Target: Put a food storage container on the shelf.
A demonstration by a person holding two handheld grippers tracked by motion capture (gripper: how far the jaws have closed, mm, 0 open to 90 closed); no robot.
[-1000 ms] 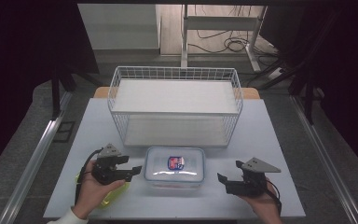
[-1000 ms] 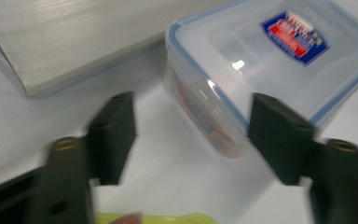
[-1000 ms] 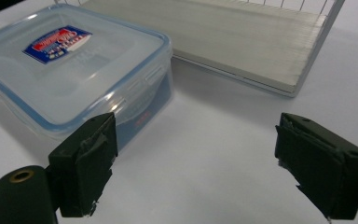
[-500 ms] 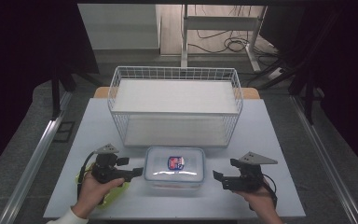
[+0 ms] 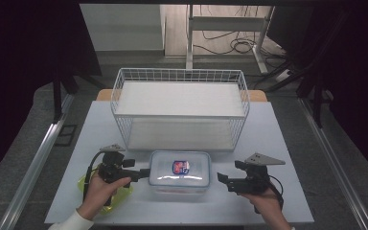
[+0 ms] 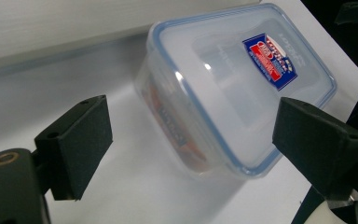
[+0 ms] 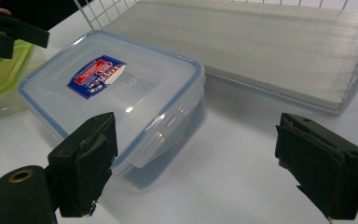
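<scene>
My left gripper (image 5: 141, 173): jaws wide apart, just been opening, gripping nothing; their tips sit at the 9 o'clock end of the lidded plastic container (image 5: 179, 171), whose near corner lies between them in the left gripper view. My right gripper (image 5: 226, 181): jaws also spread, empty, just off the container's 3 o'clock end. Count: one clear container with blue-rimmed lid and red-blue label, at table (image 5: 278, 158) front centre; one green-lidded box (image 5: 87, 184) under my left hand; one white wire basket (image 5: 179, 108) at 12 o'clock.
</scene>
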